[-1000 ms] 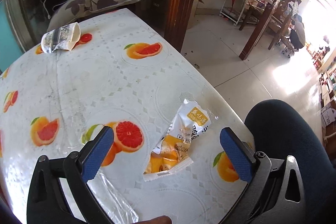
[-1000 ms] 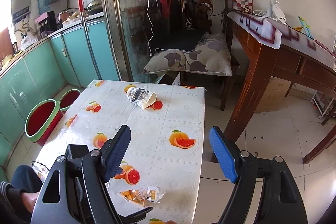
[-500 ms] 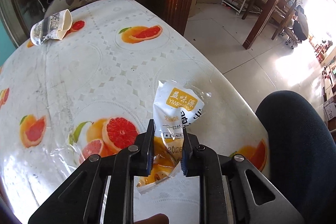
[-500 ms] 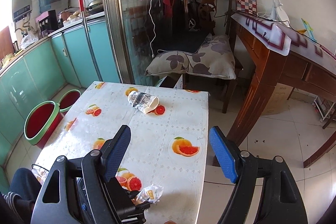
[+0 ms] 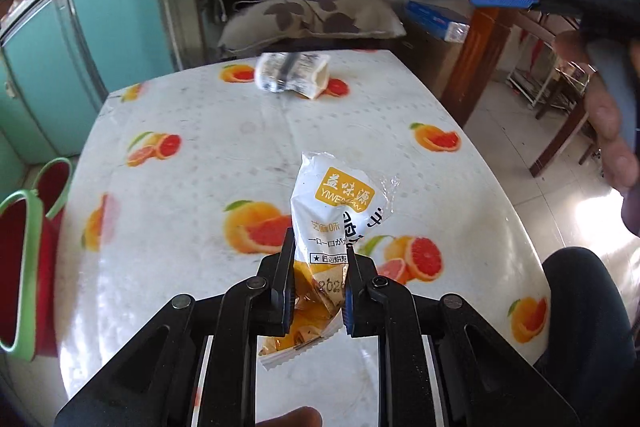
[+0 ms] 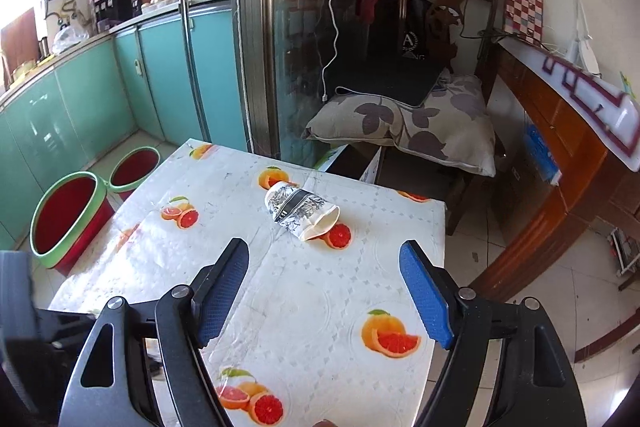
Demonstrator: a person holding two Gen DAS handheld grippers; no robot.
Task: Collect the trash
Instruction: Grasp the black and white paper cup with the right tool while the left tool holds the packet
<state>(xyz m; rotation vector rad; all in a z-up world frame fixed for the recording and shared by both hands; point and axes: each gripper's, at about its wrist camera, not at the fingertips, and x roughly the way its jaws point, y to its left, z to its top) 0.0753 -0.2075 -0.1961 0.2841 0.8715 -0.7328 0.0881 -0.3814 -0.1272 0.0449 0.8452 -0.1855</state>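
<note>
**One wrapper grabbed, one cup to go**

Halfway-ish, going by the look of it. Left gripper (image 5: 318,259) clamped tight on the snack wrapper (image 5: 334,223), pads pinching the lower half of the packet, white top flopping forward over the fruit-print table (image 5: 192,195). Seems lifted clear of the tablecloth, though hard to swear to from this angle. Not binned yet.

Right gripper (image 6: 324,287) wide apart, nothing between the blue pads, hovering over the near half of the table and aimed roughly at the crushed paper cup (image 6: 302,211). Cup lying on its side toward the far end, mouth touching an orange-slice print, well apart from the jaws. Untouched so far.

Red bins with green rims (image 6: 66,215) sitting on the floor just off the table's left edge, also visible from the left wrist view (image 5: 20,267). Probably the drop spot for both pieces.

Left to do, at a guess: carry the wrapper over and drop it, reach for the cup, close on it, bin that too. No other trash spotted on the table.
</note>
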